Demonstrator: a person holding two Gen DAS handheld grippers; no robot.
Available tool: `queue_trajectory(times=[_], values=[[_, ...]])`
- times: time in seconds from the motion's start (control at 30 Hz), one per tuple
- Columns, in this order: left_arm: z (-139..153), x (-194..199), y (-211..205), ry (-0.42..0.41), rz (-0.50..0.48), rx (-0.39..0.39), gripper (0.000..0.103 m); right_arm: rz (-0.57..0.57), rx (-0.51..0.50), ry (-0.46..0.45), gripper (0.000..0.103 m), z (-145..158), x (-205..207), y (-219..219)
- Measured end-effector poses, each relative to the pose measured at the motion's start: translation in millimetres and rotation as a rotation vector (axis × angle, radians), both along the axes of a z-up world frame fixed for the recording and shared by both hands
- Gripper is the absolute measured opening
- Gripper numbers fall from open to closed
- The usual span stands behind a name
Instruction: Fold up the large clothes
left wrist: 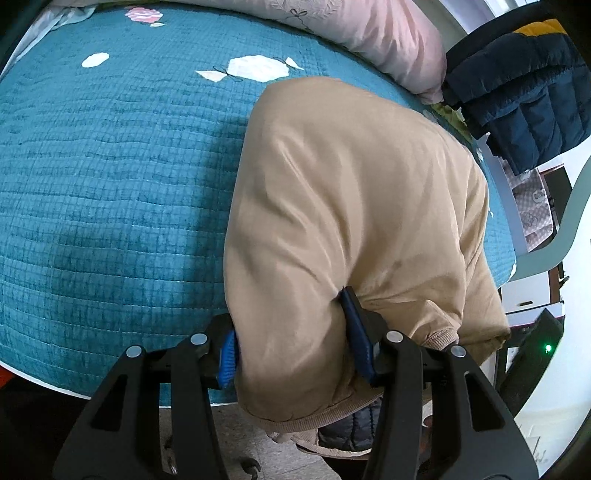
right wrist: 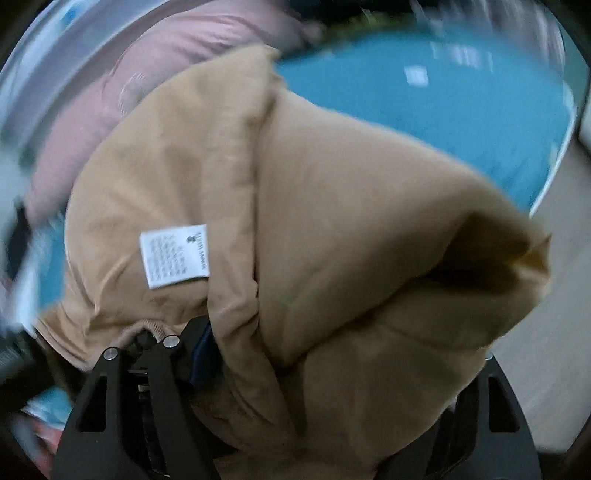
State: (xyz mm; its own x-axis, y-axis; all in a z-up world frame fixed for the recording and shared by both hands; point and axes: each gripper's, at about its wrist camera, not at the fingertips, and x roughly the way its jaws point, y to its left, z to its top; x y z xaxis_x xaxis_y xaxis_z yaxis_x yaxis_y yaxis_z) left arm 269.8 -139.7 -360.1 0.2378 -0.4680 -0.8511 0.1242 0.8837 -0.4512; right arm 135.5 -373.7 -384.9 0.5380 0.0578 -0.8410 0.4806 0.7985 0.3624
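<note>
A tan padded jacket (left wrist: 354, 206) hangs over the near edge of the teal quilted bed (left wrist: 110, 184). My left gripper (left wrist: 291, 339) is shut on a thick fold of the jacket near its ribbed hem, blue pads pressing both sides. In the blurred right wrist view the same jacket (right wrist: 332, 240), with a white care label (right wrist: 173, 256), bunches over my right gripper (right wrist: 295, 369). The right gripper is shut on the jacket. Only its left finger (right wrist: 199, 354) shows; the right one is hidden under cloth.
A pink pillow (left wrist: 369, 33) lies at the back of the bed. A dark blue puffer coat (left wrist: 524, 88) hangs over a chair at right. The floor (left wrist: 229, 435) shows below the bed edge. The pink pillow (right wrist: 147, 74) also shows in the right wrist view.
</note>
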Motion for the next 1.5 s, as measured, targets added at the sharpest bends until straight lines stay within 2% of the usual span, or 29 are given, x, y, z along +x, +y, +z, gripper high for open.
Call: queue_trajectory(times=[0.03, 0.07, 0.1, 0.17, 0.27, 0.37, 0.67, 0.83, 1.1, 1.27, 1.33, 1.4, 1.5], values=[[-0.5, 0.2, 0.0, 0.000, 0.001, 0.002, 0.050, -0.011, 0.075, -0.001, 0.068, -6.1, -1.3, -3.9], [-1.2, 0.6, 0.1, 0.001, 0.002, 0.003, 0.050, 0.004, 0.106, -0.006, 0.066, -8.4, -0.4, -3.8], [-1.6, 0.7, 0.5, 0.001, 0.003, 0.000, 0.050, 0.021, 0.111, -0.013, 0.063, -8.1, 0.8, -2.4], [-1.6, 0.8, 0.8, -0.001, 0.000, -0.005, 0.050, 0.036, 0.141, -0.040, 0.045, -6.3, 0.6, -2.2], [-0.8, 0.8, 0.9, -0.007, 0.002, -0.014, 0.050, 0.063, 0.189, -0.074, 0.031, -5.7, 0.8, -5.3], [5.5, -2.2, -1.7, -0.044, -0.009, -0.032, 0.049, 0.064, 0.241, -0.123, 0.025, -3.2, -1.9, -19.0], [34.7, -7.4, -35.6, -0.155, -0.066, -0.083, 0.042, 0.093, 0.119, -0.183, 0.022, 32.9, -4.8, -49.9], [50.2, 1.4, -72.9, -0.224, -0.122, -0.089, 0.039, 0.103, 0.046, -0.207, 0.022, 46.2, 5.9, -72.3], [61.8, 25.2, -127.3, -0.271, -0.176, -0.121, 0.035, 0.091, -0.015, -0.251, 0.021, 59.9, 10.7, -109.6], [60.8, 37.6, -145.8, -0.263, -0.192, -0.154, 0.032, 0.090, -0.048, -0.263, 0.021, 63.8, 15.7, -124.4], [58.4, 39.3, -148.9, -0.252, -0.197, -0.141, 0.031, 0.098, -0.036, -0.257, 0.021, 63.2, 18.3, -129.7], [49.3, 41.2, -143.0, -0.205, -0.177, -0.122, 0.032, 0.104, 0.000, -0.243, 0.021, 57.6, 20.7, -131.5], [24.9, 46.2, -118.1, -0.101, -0.130, -0.094, 0.038, 0.098, 0.079, -0.225, 0.021, 41.3, 18.8, -123.1]])
